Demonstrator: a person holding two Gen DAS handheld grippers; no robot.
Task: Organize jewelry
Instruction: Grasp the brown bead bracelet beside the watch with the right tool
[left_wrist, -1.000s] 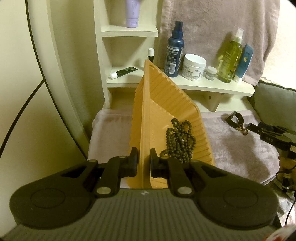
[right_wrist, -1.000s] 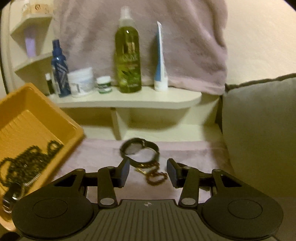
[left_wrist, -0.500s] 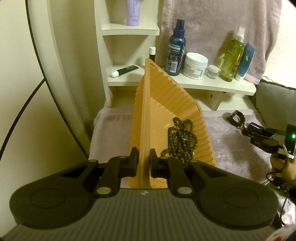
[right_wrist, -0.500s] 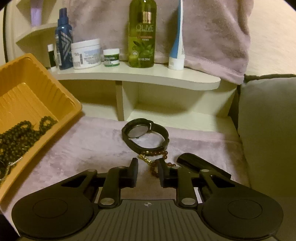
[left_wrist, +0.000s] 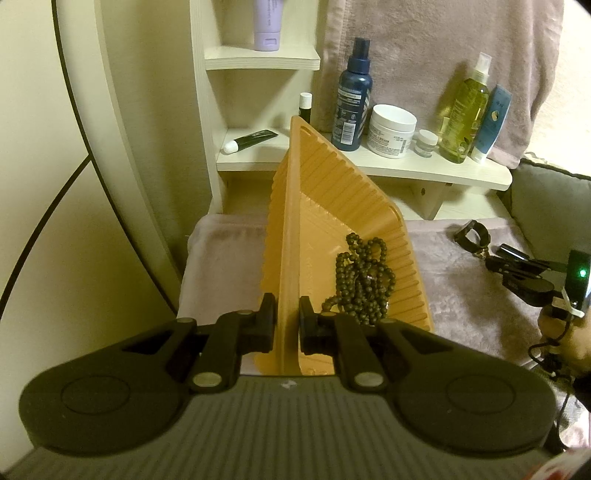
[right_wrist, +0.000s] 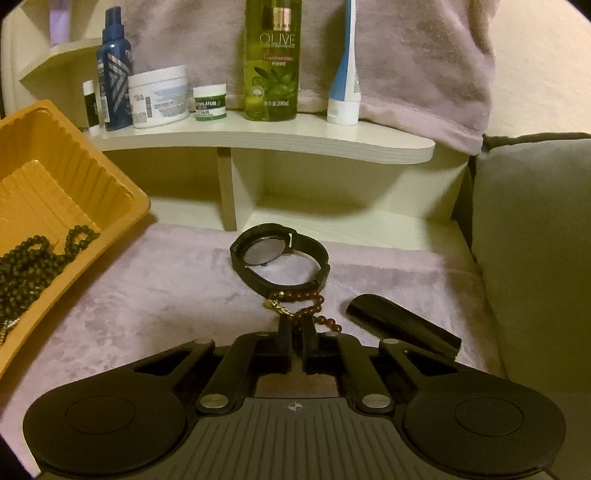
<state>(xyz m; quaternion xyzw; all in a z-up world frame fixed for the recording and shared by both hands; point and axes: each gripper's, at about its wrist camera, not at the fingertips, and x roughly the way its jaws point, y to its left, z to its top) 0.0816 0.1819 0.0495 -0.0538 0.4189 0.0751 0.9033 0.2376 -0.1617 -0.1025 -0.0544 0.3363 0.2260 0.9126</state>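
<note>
My left gripper is shut on the near rim of an orange ribbed tray and holds it tilted. A dark beaded necklace lies in the tray; the tray and necklace also show in the right wrist view. My right gripper is shut on a reddish-brown bead bracelet with a gold clasp, low on the pink cloth. A black wristwatch lies just beyond the bracelet. The right gripper also shows in the left wrist view, beside the watch.
A black oblong case lies right of the bracelet. A cream shelf behind holds an olive bottle, blue spray bottle, white jar and tube. A grey cushion stands at the right.
My right gripper moved forward and down to the bracelet and closed on it from wide open. The left gripper kept its hold on the tray, almost still.
</note>
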